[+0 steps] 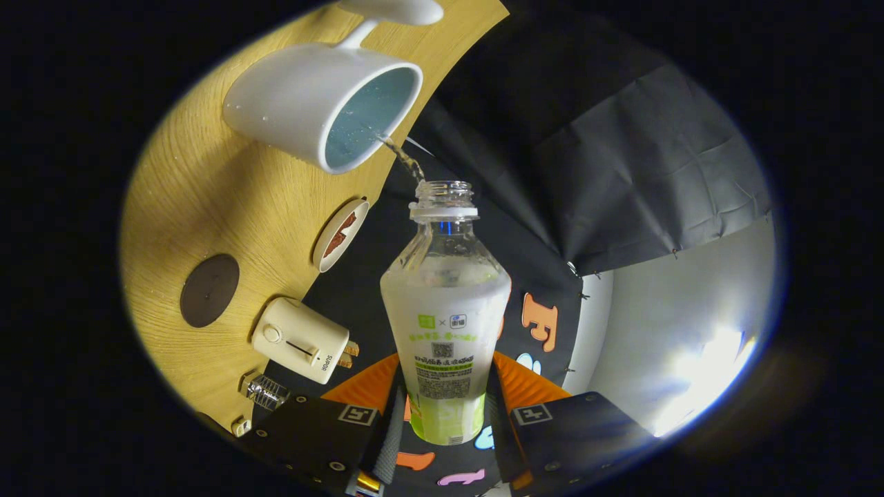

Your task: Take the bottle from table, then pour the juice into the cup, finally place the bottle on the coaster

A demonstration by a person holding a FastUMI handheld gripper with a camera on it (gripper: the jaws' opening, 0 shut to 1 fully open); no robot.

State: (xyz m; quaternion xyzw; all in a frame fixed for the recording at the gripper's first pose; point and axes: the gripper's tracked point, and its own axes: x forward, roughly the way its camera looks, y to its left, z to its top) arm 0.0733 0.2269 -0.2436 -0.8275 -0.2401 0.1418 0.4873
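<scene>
My gripper [445, 407] is shut on a clear plastic bottle [445, 304] with a white and green label, both fingers pressing its lower body. The bottle is uncapped and tilted over, the whole view rolled with it. A thin stream of juice [404, 157] runs from the bottle's mouth into the white cup [311, 103], which stands on the wooden table [186, 200] just beyond the mouth. The cup's inside looks pale blue. The round dark brown coaster [209, 290] lies flat on the table, off to the side of the cup and apart from it.
A small white dish [340, 235] with something brown in it sits near the table's edge between cup and coaster. A cream toaster [300, 340] stands by the coaster, with a small clear glass [264, 391] beside it. Another white object [394, 10] lies past the cup's handle.
</scene>
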